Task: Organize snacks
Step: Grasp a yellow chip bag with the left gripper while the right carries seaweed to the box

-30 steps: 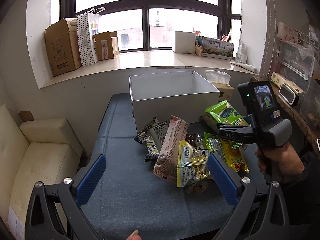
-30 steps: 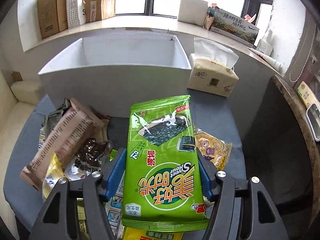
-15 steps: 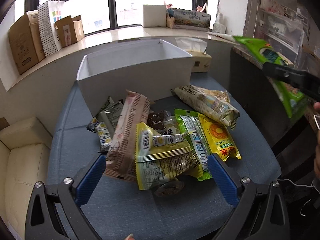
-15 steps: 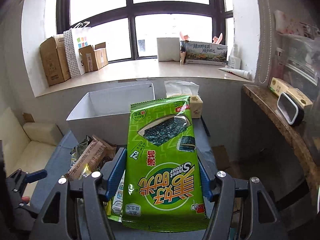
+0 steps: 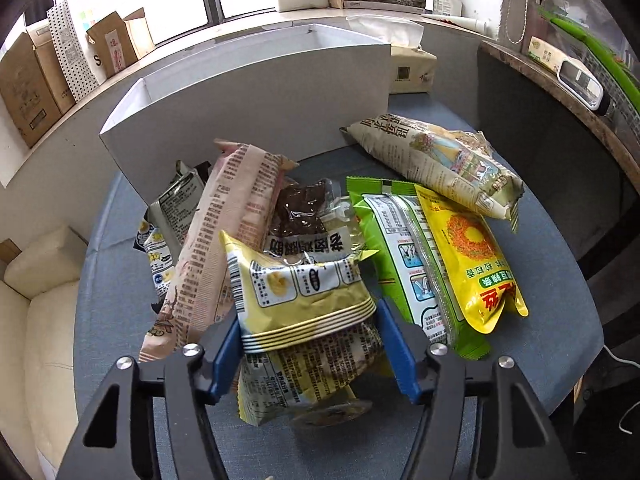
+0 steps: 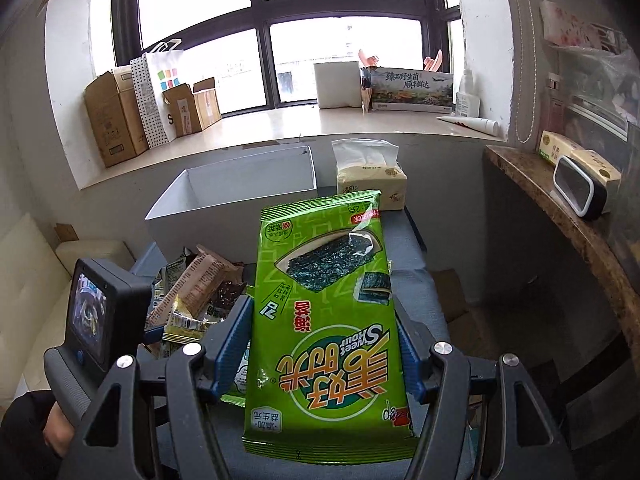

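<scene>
My left gripper (image 5: pixel 310 344) is shut on a pale yellow snack bag (image 5: pixel 304 292) at the near edge of the snack pile on the blue table (image 5: pixel 116 300). Around it lie a pink packet (image 5: pixel 216 240), a dark brown packet (image 5: pixel 304 212), a green packet (image 5: pixel 404 256), a yellow packet (image 5: pixel 472 264) and a cream bag (image 5: pixel 436 160). The white box (image 5: pixel 256 92) stands open behind the pile. My right gripper (image 6: pixel 324 340) is shut on a green seaweed pack (image 6: pixel 324 312), held in the air to the right of the pile, with the white box (image 6: pixel 236 192) ahead.
A tissue pack (image 6: pixel 370 184) stands right of the white box. Cardboard boxes (image 6: pixel 114 120) and a dotted paper bag (image 6: pixel 156 92) sit on the windowsill. A stone shelf (image 6: pixel 560 216) runs along the right. A cream sofa (image 5: pixel 36 320) is left of the table.
My left gripper has moved down and forward into the pile and closed on the pale yellow bag. My right gripper still holds the seaweed pack, level and tilted slightly.
</scene>
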Tool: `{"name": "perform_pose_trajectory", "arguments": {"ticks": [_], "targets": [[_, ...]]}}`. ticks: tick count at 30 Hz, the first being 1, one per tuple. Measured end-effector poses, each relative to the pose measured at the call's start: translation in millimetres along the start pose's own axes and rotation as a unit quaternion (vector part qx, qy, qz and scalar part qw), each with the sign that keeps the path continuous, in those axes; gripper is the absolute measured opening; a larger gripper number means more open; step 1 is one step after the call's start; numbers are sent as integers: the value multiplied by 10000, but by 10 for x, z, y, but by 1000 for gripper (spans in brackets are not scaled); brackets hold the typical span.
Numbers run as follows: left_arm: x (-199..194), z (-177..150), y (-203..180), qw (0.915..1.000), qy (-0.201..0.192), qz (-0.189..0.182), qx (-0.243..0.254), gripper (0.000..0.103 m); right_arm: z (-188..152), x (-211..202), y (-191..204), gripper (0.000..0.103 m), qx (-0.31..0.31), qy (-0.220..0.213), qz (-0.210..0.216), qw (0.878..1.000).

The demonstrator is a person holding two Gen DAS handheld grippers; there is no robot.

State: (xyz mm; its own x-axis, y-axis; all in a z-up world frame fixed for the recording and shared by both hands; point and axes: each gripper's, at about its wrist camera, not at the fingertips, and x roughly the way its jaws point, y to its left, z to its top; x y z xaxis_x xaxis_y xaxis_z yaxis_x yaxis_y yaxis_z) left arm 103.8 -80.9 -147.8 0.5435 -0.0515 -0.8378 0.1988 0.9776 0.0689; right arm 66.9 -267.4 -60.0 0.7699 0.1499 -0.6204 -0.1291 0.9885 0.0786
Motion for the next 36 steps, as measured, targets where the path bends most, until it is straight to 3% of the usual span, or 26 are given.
{"name": "perform_pose_trajectory", "arguments": {"ticks": [9,13,17,21,25,31,32,33,34,36], "targets": [[-762,93,372,9961,-657,-355,-477,66,-18,22,100,69,-117,2,123,9999],[-959,334,633,9916,-963,-476,-724,66,91,109,218,69,-318,-60,243,9992],[-971,772,950,9885,-1180,-351,-880,66,437,299,350,69,-586,-333,458,9967],[-805,1349,1220,9872,-1255,-188,-970,66,997,730,447,69,-555,-377,720,9951],[-317,1930,1439,9884,-1064,-180,-1065,66,1538,1461,602,69,-621,-125,891,9940],[386,2251,1625,9935,-483,82,-1028,68,1899,2417,581,72,-208,535,871,9945],[430,2256,1681,9927,-450,81,-1112,73,1912,2502,539,75,-71,602,925,9939],[465,2251,1733,9919,-428,25,-1197,81,1901,2559,487,91,61,656,1031,9925],[488,2242,1790,9909,-403,-70,-1280,103,1898,2598,452,100,128,682,1130,9912],[475,2202,1869,9888,-484,-254,-1390,103,1865,2593,409,103,149,606,1037,9926]]}}
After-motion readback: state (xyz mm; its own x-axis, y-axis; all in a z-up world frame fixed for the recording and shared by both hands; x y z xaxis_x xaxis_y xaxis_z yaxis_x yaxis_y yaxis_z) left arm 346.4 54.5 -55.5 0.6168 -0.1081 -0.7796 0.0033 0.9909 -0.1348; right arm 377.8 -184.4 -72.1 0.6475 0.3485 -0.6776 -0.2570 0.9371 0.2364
